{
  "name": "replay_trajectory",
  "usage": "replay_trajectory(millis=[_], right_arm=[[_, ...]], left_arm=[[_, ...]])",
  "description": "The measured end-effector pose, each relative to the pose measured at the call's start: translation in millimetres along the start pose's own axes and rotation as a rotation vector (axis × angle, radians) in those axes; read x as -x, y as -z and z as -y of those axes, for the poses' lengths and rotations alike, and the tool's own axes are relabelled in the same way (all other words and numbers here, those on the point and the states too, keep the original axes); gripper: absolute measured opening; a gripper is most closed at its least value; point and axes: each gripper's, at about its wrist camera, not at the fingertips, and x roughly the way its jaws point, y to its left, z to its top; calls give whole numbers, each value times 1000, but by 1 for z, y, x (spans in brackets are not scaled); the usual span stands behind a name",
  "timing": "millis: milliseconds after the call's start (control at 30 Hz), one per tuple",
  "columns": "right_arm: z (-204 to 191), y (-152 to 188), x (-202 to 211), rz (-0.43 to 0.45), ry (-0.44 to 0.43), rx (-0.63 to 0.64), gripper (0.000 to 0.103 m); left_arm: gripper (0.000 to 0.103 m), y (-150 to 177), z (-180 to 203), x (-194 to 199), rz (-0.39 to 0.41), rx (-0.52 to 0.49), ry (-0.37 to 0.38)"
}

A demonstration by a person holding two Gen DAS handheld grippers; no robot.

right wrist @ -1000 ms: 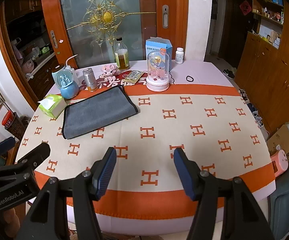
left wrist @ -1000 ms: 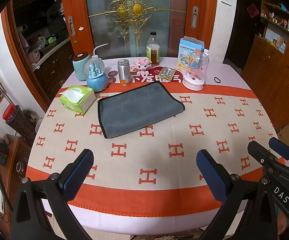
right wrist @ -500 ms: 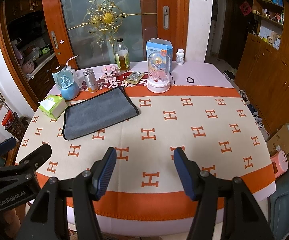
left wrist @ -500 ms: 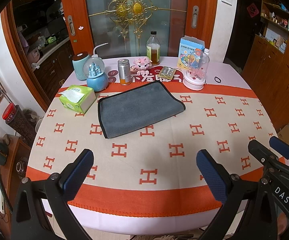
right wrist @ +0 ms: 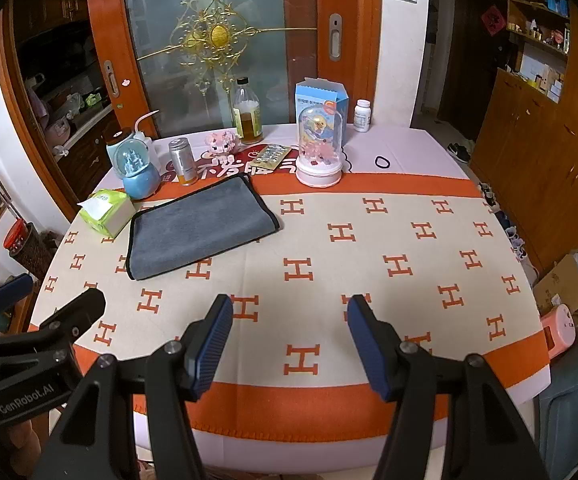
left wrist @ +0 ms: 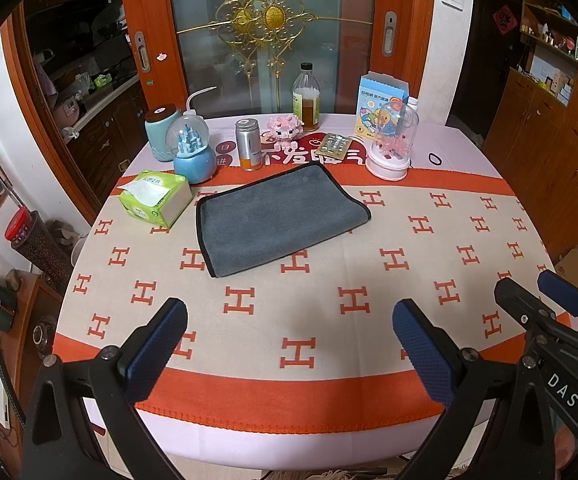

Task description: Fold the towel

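A grey towel (left wrist: 277, 216) with a black edge lies flat, folded over, on the H-patterned tablecloth (left wrist: 289, 320) at the far left-centre of the table; it also shows in the right wrist view (right wrist: 197, 228). My left gripper (left wrist: 289, 344) is open and empty, hovering over the table's near edge, well short of the towel. My right gripper (right wrist: 289, 340) is open and empty, over the near edge, to the right of the towel. Each gripper shows at the edge of the other's view.
Behind the towel stand a green tissue pack (left wrist: 155, 198), a blue snow globe (left wrist: 193, 152), a metal can (left wrist: 248, 144), a bottle (left wrist: 307, 98), a domed pink toy (left wrist: 393, 144) and a blue box (left wrist: 381, 100). A black hair tie (right wrist: 383, 161) lies far right.
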Motion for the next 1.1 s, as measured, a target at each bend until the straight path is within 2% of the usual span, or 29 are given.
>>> replay_trajectory(millis=[1100], right_arm=[[-4, 0, 2, 2, 1, 0, 60]], left_arm=[[102, -1, 0, 0, -1, 0, -1]])
